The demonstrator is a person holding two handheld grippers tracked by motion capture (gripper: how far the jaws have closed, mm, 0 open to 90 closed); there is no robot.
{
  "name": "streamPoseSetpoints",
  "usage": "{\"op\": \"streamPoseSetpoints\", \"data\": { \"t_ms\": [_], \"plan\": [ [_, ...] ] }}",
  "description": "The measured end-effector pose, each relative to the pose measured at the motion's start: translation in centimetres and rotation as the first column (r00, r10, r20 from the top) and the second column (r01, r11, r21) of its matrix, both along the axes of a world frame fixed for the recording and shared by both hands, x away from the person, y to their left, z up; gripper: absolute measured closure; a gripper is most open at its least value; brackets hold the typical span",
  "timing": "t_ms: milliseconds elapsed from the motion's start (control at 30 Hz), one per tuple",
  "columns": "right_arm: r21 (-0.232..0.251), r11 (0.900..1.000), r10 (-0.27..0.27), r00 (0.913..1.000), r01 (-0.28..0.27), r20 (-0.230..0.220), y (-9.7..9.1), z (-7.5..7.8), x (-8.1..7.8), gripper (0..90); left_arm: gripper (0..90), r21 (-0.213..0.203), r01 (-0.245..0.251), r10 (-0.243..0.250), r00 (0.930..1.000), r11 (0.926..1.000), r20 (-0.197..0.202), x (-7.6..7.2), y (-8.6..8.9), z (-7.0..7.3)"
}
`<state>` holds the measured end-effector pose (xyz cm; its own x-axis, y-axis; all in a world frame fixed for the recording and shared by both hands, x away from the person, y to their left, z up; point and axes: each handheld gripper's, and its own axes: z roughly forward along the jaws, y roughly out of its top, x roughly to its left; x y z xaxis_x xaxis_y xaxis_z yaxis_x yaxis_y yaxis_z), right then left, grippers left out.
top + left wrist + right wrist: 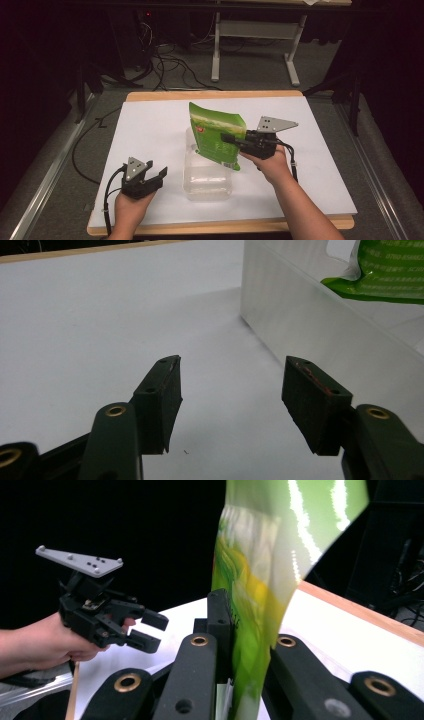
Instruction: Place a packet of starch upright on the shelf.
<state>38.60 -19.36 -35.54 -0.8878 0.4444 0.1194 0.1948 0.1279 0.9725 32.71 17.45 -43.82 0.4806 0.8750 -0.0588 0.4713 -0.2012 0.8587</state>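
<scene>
Tabletop (150, 130): white sheet, clear tub (207, 175).
Writing: unreadable white print on green pouch (217, 135).
Right gripper (231, 138): fingers clamp pouch.
Left gripper (159, 176): fingers spread, empty.

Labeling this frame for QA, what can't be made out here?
- Print on the green bag: too small in the high view, motion-blurred in the right gripper view.
- Inside of the clear plastic box: the bag covers its far end in the high view; the left gripper view cuts it off at the right edge.
- Right gripper pads: hidden behind the bag they clamp.
</scene>
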Motion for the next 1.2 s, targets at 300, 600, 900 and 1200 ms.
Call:
{"op": "streamPoseSetpoints", "data": {
  "t_ms": [300,600,900,1200],
  "plan": [
    [0.014,0.9997,0.022,0.9997,-0.022,-0.003,-0.19,-0.08,-0.43,86.7,41.4,-0.009,0.002,-0.002,1.0000,1.0000,-0.004,-0.01,0.01,0.04],
    [-0.007,0.9994,0.034,0.9994,-0.034,-0.011,0.27,-0.33,-0.40,86.6,41.4,-0.012,0.003,-0.003,1.0000,0.9999,-0.001,-0.06,-0.03,0.08],
    [-0.017,0.9998,0.010,0.9999,-0.011,-0.003,-0.30,-0.19,-0.07,86.6,41.4,-0.014,0.002,-0.002,1.0000,0.9999,-0.001,-0.08,0.03,0.11],
    [-0.021,0.9992,0.033,0.9992,-0.033,-0.022,-0.48,-0.41,-0.01,86.7,41.4,-0.011,0.002,-0.002,1.0000,0.9999,-0.002,-0.08,-0.01,0.11]
  ]
}}
